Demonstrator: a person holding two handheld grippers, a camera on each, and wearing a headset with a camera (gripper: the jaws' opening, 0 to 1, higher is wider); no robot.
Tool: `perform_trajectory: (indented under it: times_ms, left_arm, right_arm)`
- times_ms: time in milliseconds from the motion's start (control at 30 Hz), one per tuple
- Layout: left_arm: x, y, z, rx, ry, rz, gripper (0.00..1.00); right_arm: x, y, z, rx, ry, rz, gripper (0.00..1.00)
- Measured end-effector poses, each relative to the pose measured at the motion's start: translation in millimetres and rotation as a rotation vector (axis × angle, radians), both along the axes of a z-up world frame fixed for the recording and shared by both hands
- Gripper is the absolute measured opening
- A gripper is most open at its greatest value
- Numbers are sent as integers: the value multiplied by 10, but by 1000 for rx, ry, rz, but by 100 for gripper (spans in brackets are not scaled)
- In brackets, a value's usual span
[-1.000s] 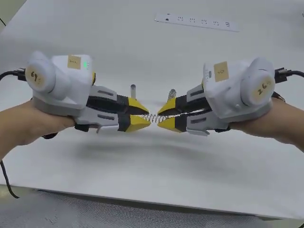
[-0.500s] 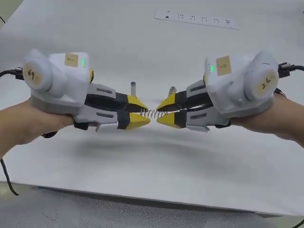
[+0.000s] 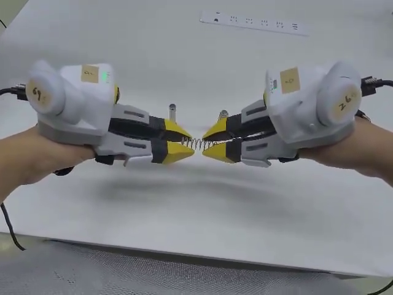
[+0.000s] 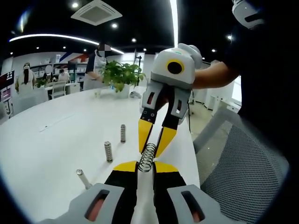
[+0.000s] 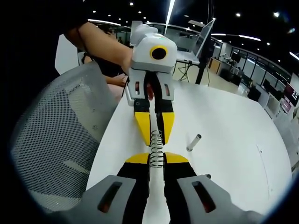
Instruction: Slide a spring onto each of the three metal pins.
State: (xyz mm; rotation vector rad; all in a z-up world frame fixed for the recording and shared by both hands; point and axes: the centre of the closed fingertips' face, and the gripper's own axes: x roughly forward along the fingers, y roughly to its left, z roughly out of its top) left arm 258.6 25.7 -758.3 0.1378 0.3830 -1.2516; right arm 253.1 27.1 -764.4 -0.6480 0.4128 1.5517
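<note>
A small steel spring (image 3: 198,144) hangs level above the white table, held end to end. My left gripper (image 3: 189,145) is shut on its left end and my right gripper (image 3: 207,146) is shut on its right end. In the left gripper view the spring (image 4: 147,157) runs from my own jaws to the right gripper (image 4: 153,147). A bare pin (image 4: 83,178) and two pins with springs on them (image 4: 108,151) (image 4: 123,133) stand left of it. The bare pin (image 3: 172,111) and one sprung pin (image 3: 223,115) rise just behind the grippers. The right gripper view shows the spring (image 5: 157,148) and the bare pin (image 5: 194,142).
A white power strip (image 3: 253,24) lies at the far side of the table (image 3: 184,209). The table's front edge runs just below the grippers. A grey mesh chair (image 4: 243,172) stands off that edge. A black cable (image 3: 6,221) hangs at the left.
Both grippers, still holding the spring between them, have risen slightly. The pins have not moved.
</note>
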Motion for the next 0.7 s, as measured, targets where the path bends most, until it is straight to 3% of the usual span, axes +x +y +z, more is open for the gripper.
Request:
perform_trajectory:
  times_ms: [700]
  left_arm:
    - [-17,-24,26,-13,7,-7,3]
  right_arm:
    - [-18,-15,8,-3,25,-13,8]
